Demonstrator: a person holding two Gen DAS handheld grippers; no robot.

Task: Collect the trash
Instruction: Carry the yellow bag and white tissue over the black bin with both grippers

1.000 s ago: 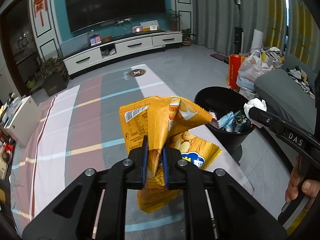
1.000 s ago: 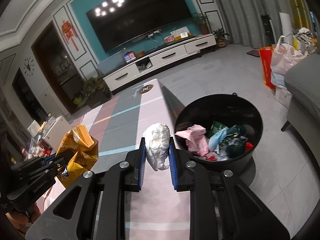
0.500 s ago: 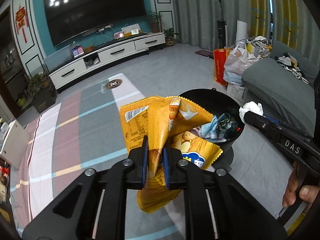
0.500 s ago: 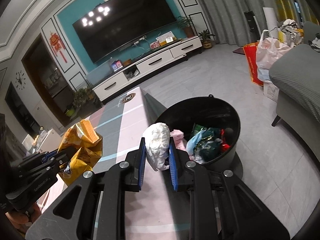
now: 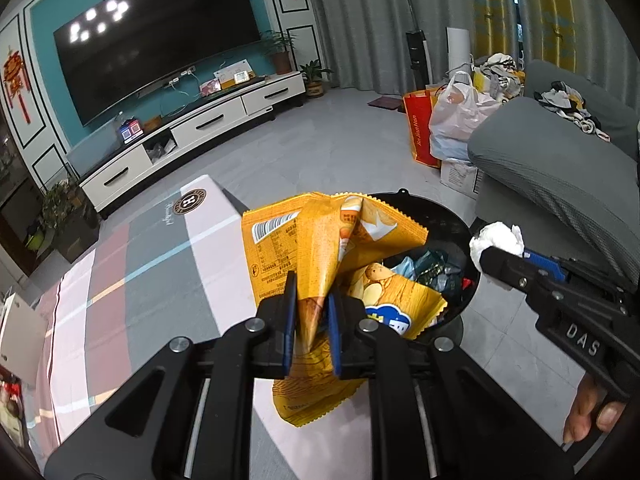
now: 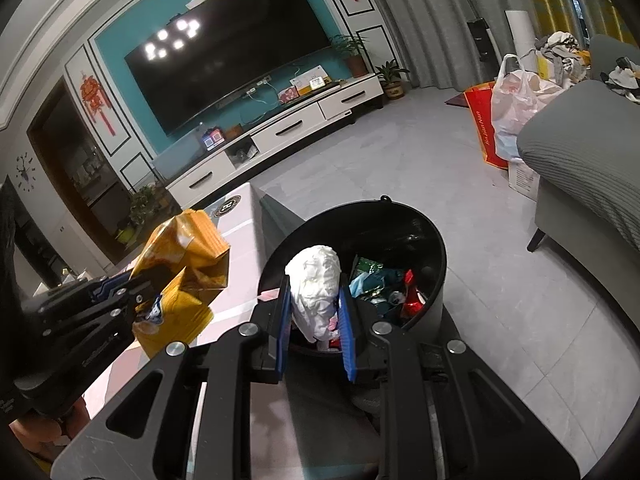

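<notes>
My left gripper (image 5: 312,304) is shut on a crumpled yellow chip bag (image 5: 328,240), held above the table's right edge beside the black trash bin (image 5: 440,210). The bag's right part overlaps the bin's rim. In the right wrist view my right gripper (image 6: 314,308) is shut on a white crumpled tissue (image 6: 316,280), which hangs over the near rim of the bin (image 6: 400,212). Several wrappers lie inside the bin. The chip bag (image 6: 184,256) and left gripper (image 6: 136,296) show at the left. The tissue (image 5: 496,240) and the right gripper (image 5: 496,258) show at the right of the left wrist view.
A table with a striped pink and grey cloth (image 5: 160,264) lies left of the bin. A grey sofa (image 5: 552,172) stands to the right, with a red bag (image 5: 418,128) and a white plastic bag (image 5: 460,116) behind it. A TV stand (image 5: 200,128) lines the far wall.
Both grippers have moved right toward the bin with their loads. The tissue has gone from over the table to over the bin's rim; the chip bag now overlaps the bin.
</notes>
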